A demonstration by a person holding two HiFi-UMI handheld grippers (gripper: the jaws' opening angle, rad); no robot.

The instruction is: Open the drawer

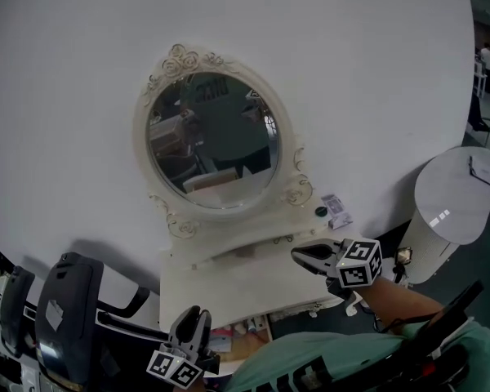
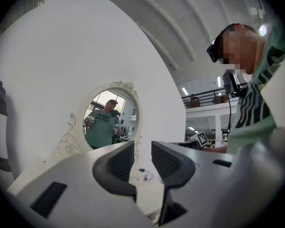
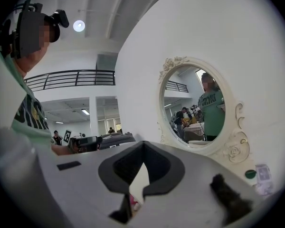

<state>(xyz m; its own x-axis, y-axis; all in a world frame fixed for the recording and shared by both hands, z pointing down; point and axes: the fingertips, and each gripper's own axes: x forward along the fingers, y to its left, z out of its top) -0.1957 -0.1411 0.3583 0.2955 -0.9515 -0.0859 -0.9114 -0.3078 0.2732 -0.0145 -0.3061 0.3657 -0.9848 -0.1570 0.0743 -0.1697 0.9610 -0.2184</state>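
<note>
Head view is looking down on a white-painted dressing table standing against a plain white wall and carrying an oval mirror in a cream rose-carved frame. A small dark green round cap and a printed white packet are lying at the tabletop's right end. The light wooden drawer is showing under the table's front edge, apparently pulled out, with small colourful items in it. The left gripper is hovering left of the drawer, its jaws standing apart with nothing between them. The right gripper is hovering over the tabletop's right part, its fingertips meeting on nothing. A white round pedestal table is standing to the right and a black padded machine to the left. The gripper views are showing a high white hall with a railed balcony.
</note>
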